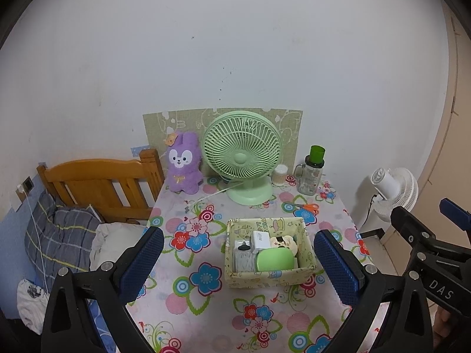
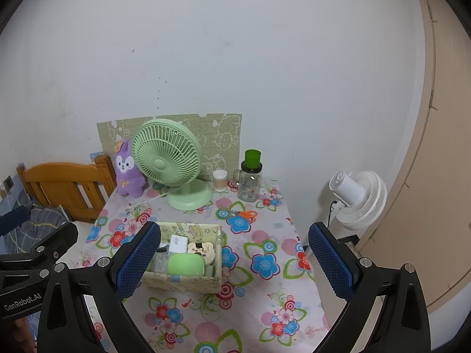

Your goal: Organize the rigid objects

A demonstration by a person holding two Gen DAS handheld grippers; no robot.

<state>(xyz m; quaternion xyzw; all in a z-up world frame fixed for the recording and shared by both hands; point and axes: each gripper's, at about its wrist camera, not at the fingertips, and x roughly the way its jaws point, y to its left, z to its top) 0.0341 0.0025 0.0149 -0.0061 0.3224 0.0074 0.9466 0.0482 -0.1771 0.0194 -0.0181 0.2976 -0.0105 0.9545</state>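
With both the left claw [image 1: 238,261] and right claw [image 2: 234,257] spread wide and empty above the surface [image 1: 188,309], the small items already sit in the box [image 1: 269,276]; seemingly only the scissors [image 1: 307,207] remain loose.

A pale yellow printed fabric box [image 1: 269,276] sits open on the flowered worktop [image 1: 188,294]. Packed inside lie a green rounded case [image 1: 275,260], a white charger [image 1: 260,239], and a cream bear-shaped item [image 1: 284,242].

Left gripper [image 1: 238,261] and right gripper [image 2: 234,257] side by side, jaws wide apart, empty.
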